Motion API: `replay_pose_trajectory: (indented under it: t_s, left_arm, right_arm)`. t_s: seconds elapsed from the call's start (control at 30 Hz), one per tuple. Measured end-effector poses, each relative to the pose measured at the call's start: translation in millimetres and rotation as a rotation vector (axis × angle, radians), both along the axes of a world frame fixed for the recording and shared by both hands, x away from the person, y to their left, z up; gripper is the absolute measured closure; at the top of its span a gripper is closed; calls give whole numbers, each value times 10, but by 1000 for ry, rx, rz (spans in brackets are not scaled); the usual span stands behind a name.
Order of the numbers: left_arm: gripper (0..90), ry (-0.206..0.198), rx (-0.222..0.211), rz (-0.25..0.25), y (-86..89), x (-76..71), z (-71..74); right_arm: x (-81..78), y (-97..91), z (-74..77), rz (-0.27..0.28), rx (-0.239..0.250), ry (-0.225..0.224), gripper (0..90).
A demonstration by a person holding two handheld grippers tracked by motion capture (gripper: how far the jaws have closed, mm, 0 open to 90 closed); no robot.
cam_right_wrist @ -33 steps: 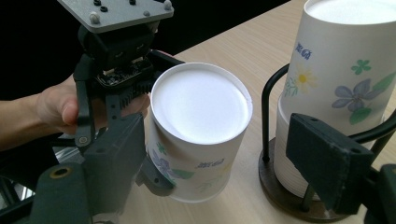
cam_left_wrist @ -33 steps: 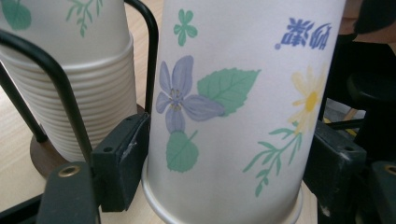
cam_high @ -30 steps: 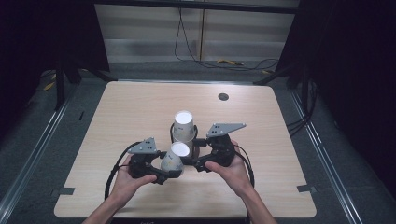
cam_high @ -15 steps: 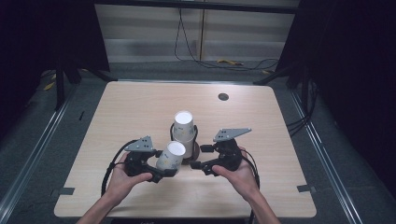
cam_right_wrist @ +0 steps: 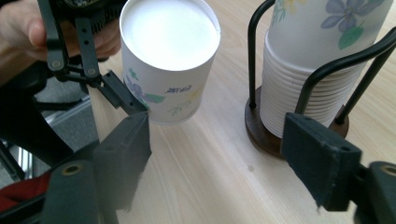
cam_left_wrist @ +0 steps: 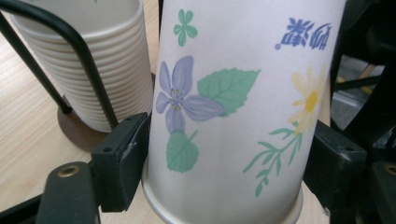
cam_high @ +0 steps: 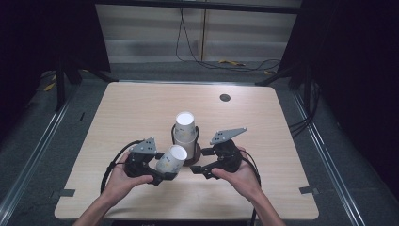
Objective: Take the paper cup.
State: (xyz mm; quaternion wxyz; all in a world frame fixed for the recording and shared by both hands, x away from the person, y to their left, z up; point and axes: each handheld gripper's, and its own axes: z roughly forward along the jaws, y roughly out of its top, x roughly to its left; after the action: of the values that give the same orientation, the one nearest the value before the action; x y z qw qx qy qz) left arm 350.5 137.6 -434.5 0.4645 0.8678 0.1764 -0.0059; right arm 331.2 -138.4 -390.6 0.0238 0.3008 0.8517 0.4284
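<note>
We read the work as pulling single paper cups off the stack (cam_high: 185, 128) that sits upside down in the wire cup holder (cam_high: 193, 153) at the middle of the table (cam_high: 141, 108). One cup is already free: the flowered paper cup (cam_high: 171, 159) is clamped near its rim between the jaws of our left hand-held gripper (cam_high: 157, 176), tilted, bottom up, just left of the holder and above the table. Setting it down is left to do, and many cups remain in the stack.

Our right hand-held gripper (cam_high: 197, 170) holds nothing; its jaws stand apart beside the holder's base and have just been opening again after a brief closing.

Compared with a second ago, the held cup has come away from the stack toward the left, and the right hand-held gripper has drawn back slightly toward us.
</note>
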Motion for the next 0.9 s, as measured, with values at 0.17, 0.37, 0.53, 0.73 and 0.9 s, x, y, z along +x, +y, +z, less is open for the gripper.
replay_pose_trajectory:
  t_s: [0.17, 0.37, 0.53, 0.73, 0.9]
  left_arm:
    - [240, 2, 16, -7, 6, 9, 39]
    - [243, 5, 59, -36, -20, -4, 55]
    - [243, 10, 85, -45, -28, 8, 44]
    - [243, 10, 142, -75, -89, 15, 47]
    - [243, 14, 184, -93, -145, 0, 27]
  right_arm:
    - [0, 30, -42, 9, -34, -2, 148]
    - [13, 54, -62, 20, -53, 6, 167]
    - [30, 62, -87, 49, -70, 38, 209]
    - [38, 92, -93, 73, -92, 48, 221]
    - [46, 111, -79, 102, -105, 62, 243]
